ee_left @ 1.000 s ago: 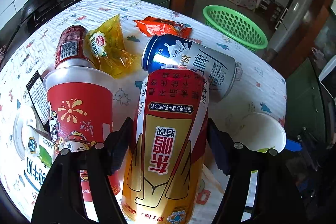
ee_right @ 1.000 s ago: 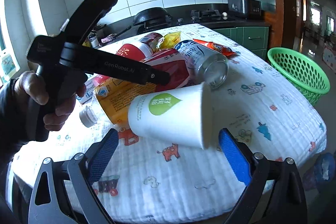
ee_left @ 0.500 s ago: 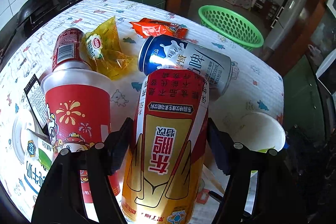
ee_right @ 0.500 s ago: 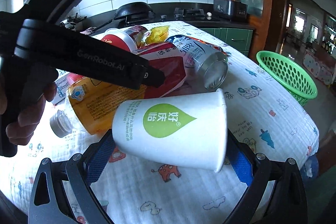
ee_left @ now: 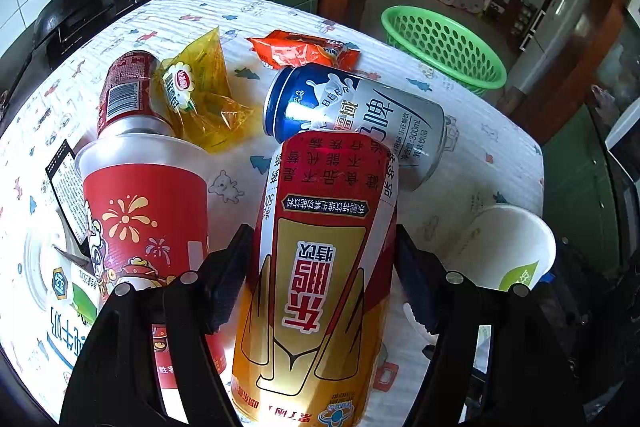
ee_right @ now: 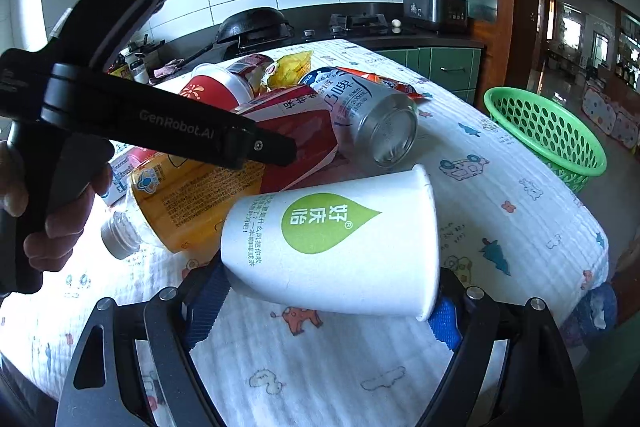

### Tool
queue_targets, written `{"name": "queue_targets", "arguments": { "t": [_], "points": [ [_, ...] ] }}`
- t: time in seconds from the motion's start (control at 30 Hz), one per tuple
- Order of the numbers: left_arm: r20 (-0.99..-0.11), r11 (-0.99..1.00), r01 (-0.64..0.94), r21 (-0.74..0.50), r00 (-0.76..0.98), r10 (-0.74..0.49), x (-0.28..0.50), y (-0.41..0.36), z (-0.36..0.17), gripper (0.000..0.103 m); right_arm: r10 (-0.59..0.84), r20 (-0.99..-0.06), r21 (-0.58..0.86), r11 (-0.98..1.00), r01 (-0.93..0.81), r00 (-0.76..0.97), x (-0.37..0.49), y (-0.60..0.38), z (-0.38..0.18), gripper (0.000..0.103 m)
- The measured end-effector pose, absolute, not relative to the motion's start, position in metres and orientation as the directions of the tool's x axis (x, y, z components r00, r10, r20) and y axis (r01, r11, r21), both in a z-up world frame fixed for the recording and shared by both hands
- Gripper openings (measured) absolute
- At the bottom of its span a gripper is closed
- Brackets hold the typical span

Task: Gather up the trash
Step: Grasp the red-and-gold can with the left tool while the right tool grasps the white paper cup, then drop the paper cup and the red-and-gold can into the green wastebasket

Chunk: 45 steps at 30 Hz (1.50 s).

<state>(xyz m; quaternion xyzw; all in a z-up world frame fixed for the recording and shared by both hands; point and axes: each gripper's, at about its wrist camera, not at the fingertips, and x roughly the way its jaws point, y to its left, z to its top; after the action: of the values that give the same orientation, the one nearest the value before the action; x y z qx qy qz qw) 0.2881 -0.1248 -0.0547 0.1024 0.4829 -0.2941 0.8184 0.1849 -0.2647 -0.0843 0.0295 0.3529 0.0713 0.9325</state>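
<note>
A yellow and red drink bottle (ee_left: 320, 227) lies on the table, and my left gripper (ee_left: 322, 239) is shut on it, a pad pressing each side. The same bottle (ee_right: 188, 203) shows in the right wrist view under the left gripper's black body (ee_right: 160, 123), which a hand (ee_right: 60, 223) holds. A white paper cup (ee_right: 332, 239) with a green leaf logo lies on its side between the fingers of my right gripper (ee_right: 328, 279). Its jaws are closing, and the blue pads (ee_right: 206, 303) touch the cup's base and rim. The cup (ee_left: 508, 247) also shows at the lower right.
A blue and silver can (ee_left: 360, 119), a red paper cup (ee_left: 144, 211), a red can (ee_left: 124, 91), a yellow wrapper (ee_left: 200, 95), an orange wrapper (ee_left: 300, 51) and a milk carton (ee_left: 68, 311) lie on the patterned tablecloth (ee_right: 500, 195). A green basket (ee_right: 548, 131) stands past the table's far edge.
My right gripper has come forward around the white cup and its jaws have narrowed onto it. The left gripper and the bottle have stayed put.
</note>
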Motion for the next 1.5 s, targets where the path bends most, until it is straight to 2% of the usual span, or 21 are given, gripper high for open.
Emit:
{"name": "queue_targets", "arguments": {
  "t": [0.43, 0.7, 0.93, 1.13, 1.33, 1.5],
  "points": [
    [-0.855, 0.799, 0.587, -0.127, 0.344, -0.389, 0.284, -0.135, -0.059, 0.067, 0.22, -0.636, 0.165, 0.975, -0.149, 0.74, 0.162, -0.305, -0.06, 0.081],
    [-0.836, 0.785, 0.603, -0.141, 0.352, -0.42, 0.268, -0.128, -0.039, 0.067, 0.245, -0.638, 0.209, 0.967, -0.142, 0.73, 0.171, -0.34, -0.047, 0.081],
    [-0.805, 0.763, 0.63, -0.144, 0.373, -0.46, 0.259, -0.13, -0.001, 0.067, 0.179, -0.642, 0.221, 0.974, -0.043, 0.745, 0.204, -0.408, -0.027, 0.081],
    [-0.784, 0.748, 0.643, -0.163, 0.375, -0.494, 0.269, -0.148, 0.025, 0.067, 0.046, -0.659, 0.191, 0.976, 0.108, 0.75, 0.254, -0.49, -0.016, 0.081],
    [-0.762, 0.731, 0.66, -0.172, 0.381, -0.523, 0.293, -0.186, 0.044, 0.067, -0.012, -0.706, 0.194, 0.958, 0.209, 0.708, 0.311, -0.558, -0.032, 0.081],
    [-0.753, 0.716, 0.676, -0.173, 0.378, -0.539, 0.317, -0.223, 0.053, 0.067, -0.021, -0.734, 0.181, 0.957, 0.226, 0.679, 0.352, -0.59, -0.051, 0.081]
  ]
}}
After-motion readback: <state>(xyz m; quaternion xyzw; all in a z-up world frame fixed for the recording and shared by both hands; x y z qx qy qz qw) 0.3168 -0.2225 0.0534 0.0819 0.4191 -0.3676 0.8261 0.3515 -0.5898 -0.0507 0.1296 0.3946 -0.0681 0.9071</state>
